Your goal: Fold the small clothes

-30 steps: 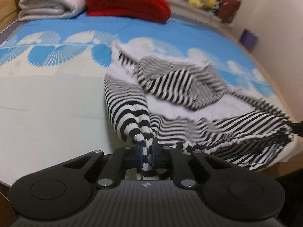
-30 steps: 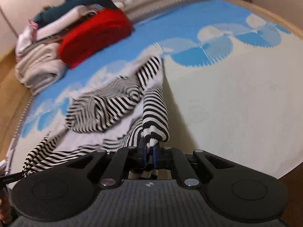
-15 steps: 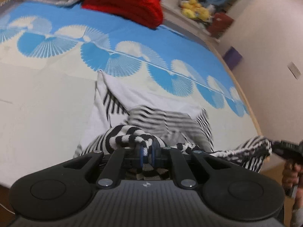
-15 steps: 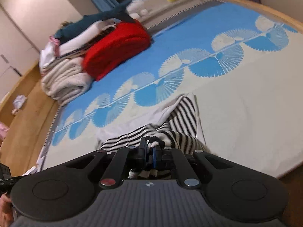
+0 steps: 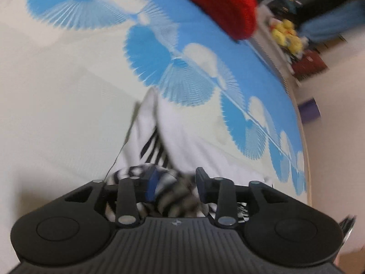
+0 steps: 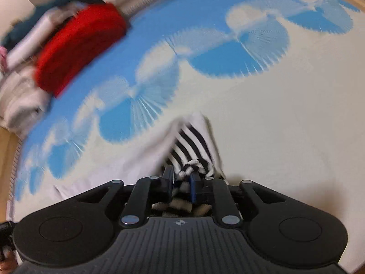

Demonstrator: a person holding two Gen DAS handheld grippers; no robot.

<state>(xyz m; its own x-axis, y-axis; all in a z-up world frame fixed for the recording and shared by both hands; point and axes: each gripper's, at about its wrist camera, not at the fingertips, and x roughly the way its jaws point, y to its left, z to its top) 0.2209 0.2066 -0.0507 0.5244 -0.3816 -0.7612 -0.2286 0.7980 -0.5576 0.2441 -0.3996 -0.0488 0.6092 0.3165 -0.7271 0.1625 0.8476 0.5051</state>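
We had the black-and-white striped knit garment (image 5: 157,150) lying on the cream bed cover with blue fan shapes (image 5: 68,91), on its pale part and well short of the folded red knit blanket (image 5: 219,2) at the far side. Its white inner face was turned up, with stripes showing along one fold.

The left gripper (image 5: 175,186) had just been opening: its fingers (image 5: 151,187) stood moderately apart, with a bunched striped edge lying loose between them and no pad pressing on it. The right gripper (image 6: 181,181) had also just been opening, but only narrowly; a twisted striped cuff (image 6: 196,166) sat between its fingers (image 6: 193,188), and we judged it released, not pinched.

The risk we saw was in pulling away. The loopy knit could catch on a finger and be dragged back, undoing the fold. The right side worried us more, since that gap was tight around the bunched cuff. The blur also suggested fast hands, which could flick the loose layer open.
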